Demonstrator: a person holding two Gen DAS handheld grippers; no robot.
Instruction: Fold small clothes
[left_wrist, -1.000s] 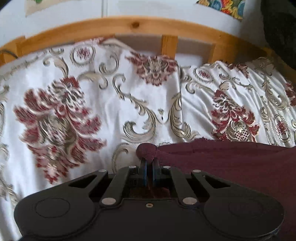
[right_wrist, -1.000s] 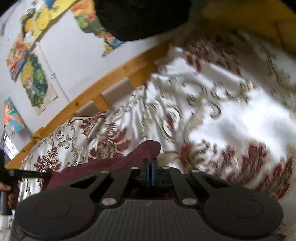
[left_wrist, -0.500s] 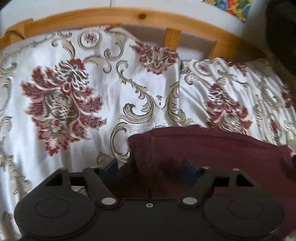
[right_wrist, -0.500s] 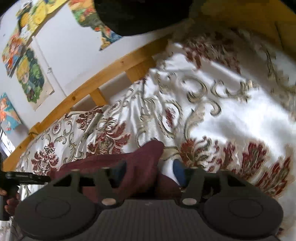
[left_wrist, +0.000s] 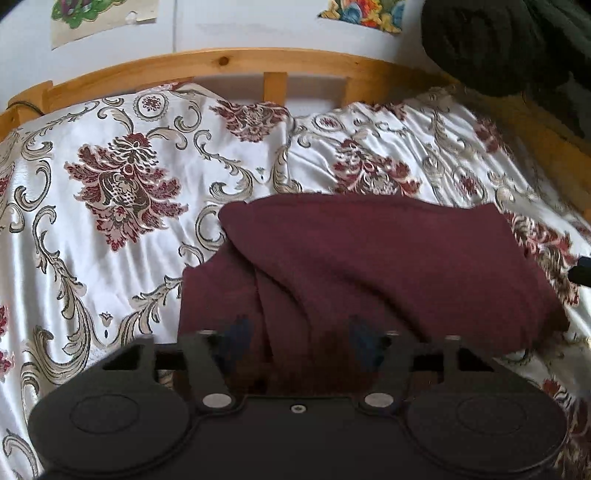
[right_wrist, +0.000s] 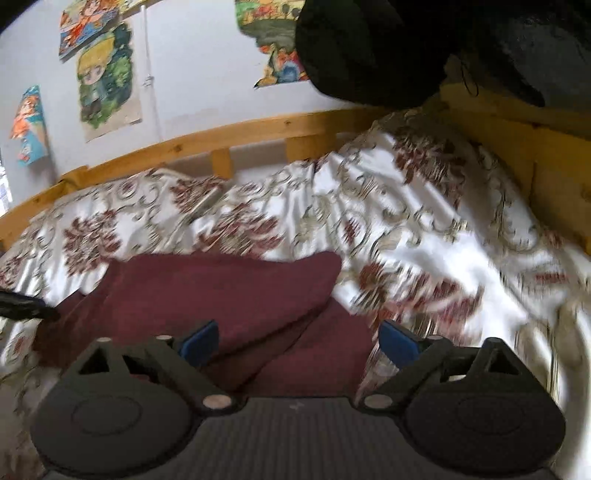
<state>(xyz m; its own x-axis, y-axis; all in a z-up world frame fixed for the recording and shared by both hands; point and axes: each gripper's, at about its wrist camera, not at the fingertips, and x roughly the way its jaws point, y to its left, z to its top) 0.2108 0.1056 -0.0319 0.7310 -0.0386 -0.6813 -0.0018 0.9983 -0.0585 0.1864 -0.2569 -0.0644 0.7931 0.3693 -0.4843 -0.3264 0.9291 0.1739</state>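
With both sets of jaws spread wide and nothing between them, the left hand-held gripper (left_wrist: 299, 334) and the right hand-held gripper (right_wrist: 301, 341) held no cloth. The dark maroon knit garment (left_wrist: 369, 266) lay on the bed, on the white satin bedspread with red floral and gold scroll print (left_wrist: 122, 229), one layer doubled over another with loose diagonal creases.

Left view: blue pads sat just over the garment's near edge, touching or just above, couldn't tell. Right view: left pad was over the cloth, right pad beyond the garment's right edge, over the bedspread; frame was motion-blurred.

Judgement: one fold looked laid and let go, so the step was between folds. Next move would need a fresh pinch on an edge or corner, both sides, top layer squared first since it sat skewed.

Around: the curved pine bed rail (left_wrist: 221, 64) stood behind, paper posters (right_wrist: 107, 79) on the wall, a black bulky mass (right_wrist: 406, 48) upper right, unidentifiable. None stood near the garment. The slippery satin could let the cloth slide during a pull.
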